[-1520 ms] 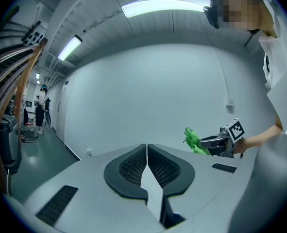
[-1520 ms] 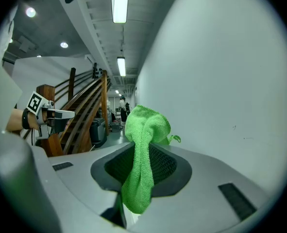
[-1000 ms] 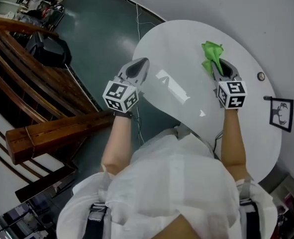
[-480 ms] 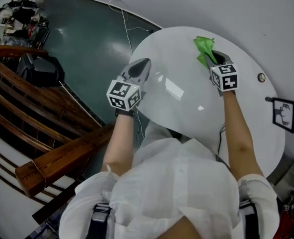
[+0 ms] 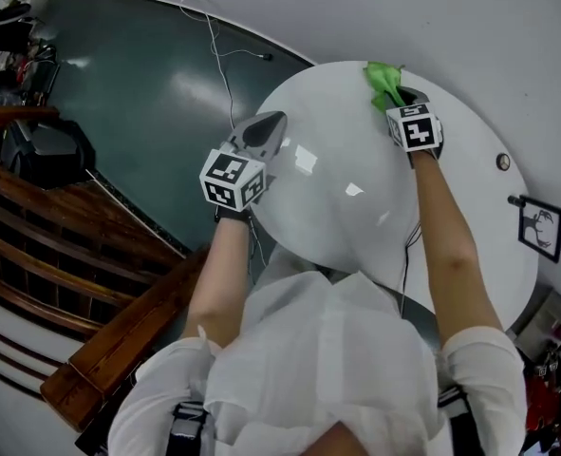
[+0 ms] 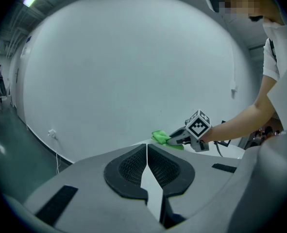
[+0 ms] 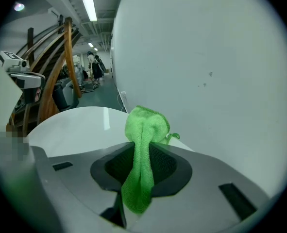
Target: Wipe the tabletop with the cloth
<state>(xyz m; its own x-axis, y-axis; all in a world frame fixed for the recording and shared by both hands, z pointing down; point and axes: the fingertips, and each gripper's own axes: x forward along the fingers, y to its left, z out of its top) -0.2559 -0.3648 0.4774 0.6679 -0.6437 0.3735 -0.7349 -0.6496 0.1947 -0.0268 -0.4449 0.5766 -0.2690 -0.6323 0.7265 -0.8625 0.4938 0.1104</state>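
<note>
**Green cloth gripped at the far rim of the round worktop**

A green cloth (image 7: 142,149) is clamped between the jaws of the right tongs (image 7: 142,166). In the right gripper view the jaws are closed on a folded strip of it. One bunched end stands out beyond the jaw tips, and the other end hangs down behind the pads.

In the head view the right tongs are held out at arm's length over the far side of the white round worktop (image 5: 351,193), close to the pale wall (image 5: 470,27). The cloth's free end lies at the rim there. In the left gripper view it appears to rest on the surface, though contact cannot be confirmed.

The left tongs (image 5: 267,123) are held at the worktop's left edge, well apart from the right tongs. Their jaws are closed, with the dark pads meeting at the tips, and nothing is held between them. Whether these tongs touch the surface cannot be told.

A small round object (image 5: 503,161) lies near the worktop's right edge, well apart from the cloth. A framed picture (image 5: 537,227) is seen just past that edge. A dark green floor (image 5: 138,93) lies to the left of the worktop, with a thin cable (image 5: 218,50) trailing across it from the wall. Wooden rails (image 5: 62,245) run beyond the floor at the left. The person's white shirt (image 5: 327,359) fills the lower part of the head view.
</note>
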